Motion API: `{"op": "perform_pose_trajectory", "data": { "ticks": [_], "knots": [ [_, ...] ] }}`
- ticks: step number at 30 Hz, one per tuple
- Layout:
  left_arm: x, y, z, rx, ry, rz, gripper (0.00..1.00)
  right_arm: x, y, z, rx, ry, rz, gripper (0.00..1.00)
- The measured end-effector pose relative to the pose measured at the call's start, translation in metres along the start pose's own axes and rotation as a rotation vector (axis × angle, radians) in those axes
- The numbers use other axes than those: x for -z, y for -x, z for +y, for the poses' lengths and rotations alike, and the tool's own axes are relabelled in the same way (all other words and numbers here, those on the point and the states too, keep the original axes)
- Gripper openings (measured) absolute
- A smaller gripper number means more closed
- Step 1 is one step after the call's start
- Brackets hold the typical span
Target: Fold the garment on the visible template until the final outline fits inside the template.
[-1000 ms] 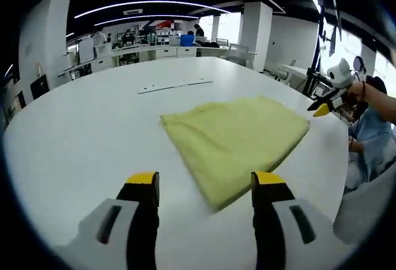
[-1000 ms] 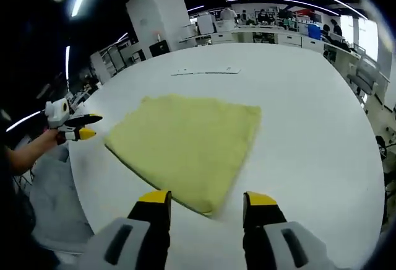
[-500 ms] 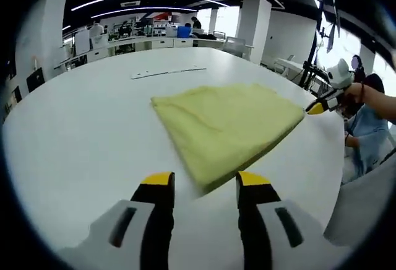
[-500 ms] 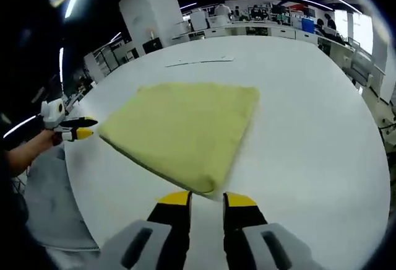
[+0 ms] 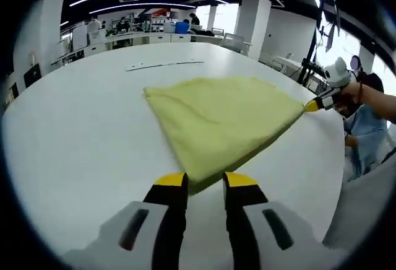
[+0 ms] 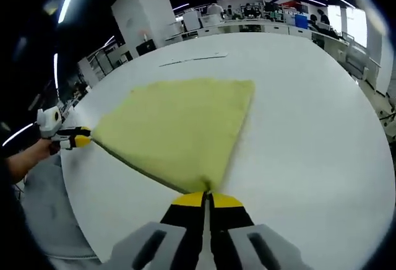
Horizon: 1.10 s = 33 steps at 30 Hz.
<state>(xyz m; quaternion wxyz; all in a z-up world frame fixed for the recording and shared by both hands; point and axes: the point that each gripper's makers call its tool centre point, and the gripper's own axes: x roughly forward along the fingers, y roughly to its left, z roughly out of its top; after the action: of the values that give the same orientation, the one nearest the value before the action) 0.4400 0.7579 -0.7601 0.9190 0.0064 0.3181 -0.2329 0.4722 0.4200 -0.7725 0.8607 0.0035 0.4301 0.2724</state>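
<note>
Big white table (image 5: pixel 74 134) first, with the yellow garment (image 5: pixel 216 115) lying flat around the middle of it, already folded down to a rough four-sided slab. No shift in the garment itself over the last second, just the cameras creeping in.

Went from wide-open jaws on both sides to closing in on two neighbouring near corners. Right gripper (image 6: pixel 207 200): clamped tight now, yellow tips together right on the nearest corner. Left gripper (image 5: pixel 204 182): down to a narrow gap with the other corner poking in between the tips. Can't tell if that's a real pinch yet or just about to be.

So, reading it as the grab for the next fold. Probably lift both corners and carry that edge over to the far side. Worth confirming the left bite before lifting, or one corner stays behind and the fold goes crooked.

Materials, same order:
- Table: smooth, matte, plain white, curved edge.
- Garment: soft, slightly fuzzy, towel-ish weave, thick doubled edge along the near side, gentle ripples on top.
- Thin pale flat strip (image 5: pixel 164 65) on the table beyond the garment, well apart from it. No idea if that's part of the template.
- Jaw tips: hard black fingers with yellow caps.
</note>
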Motion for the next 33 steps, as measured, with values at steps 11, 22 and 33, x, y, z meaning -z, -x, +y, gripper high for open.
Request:
{"op": "perform_pose_trajectory", "data": {
  "ticks": [11,22,33],
  "knots": [
    [-0.001,0.000,0.008,-0.024,-0.018,-0.001,0.04,-0.003,0.004,-0.002,0.004,0.052,0.012,0.00],
    [-0.002,0.000,0.007,-0.030,-0.073,0.011,0.02,-0.014,0.020,0.000,0.020,0.224,0.029,0.00],
    [0.006,0.004,-0.001,-0.003,-0.163,0.064,0.00,0.002,0.019,-0.001,-0.003,0.165,0.046,0.00]
  ]
}}
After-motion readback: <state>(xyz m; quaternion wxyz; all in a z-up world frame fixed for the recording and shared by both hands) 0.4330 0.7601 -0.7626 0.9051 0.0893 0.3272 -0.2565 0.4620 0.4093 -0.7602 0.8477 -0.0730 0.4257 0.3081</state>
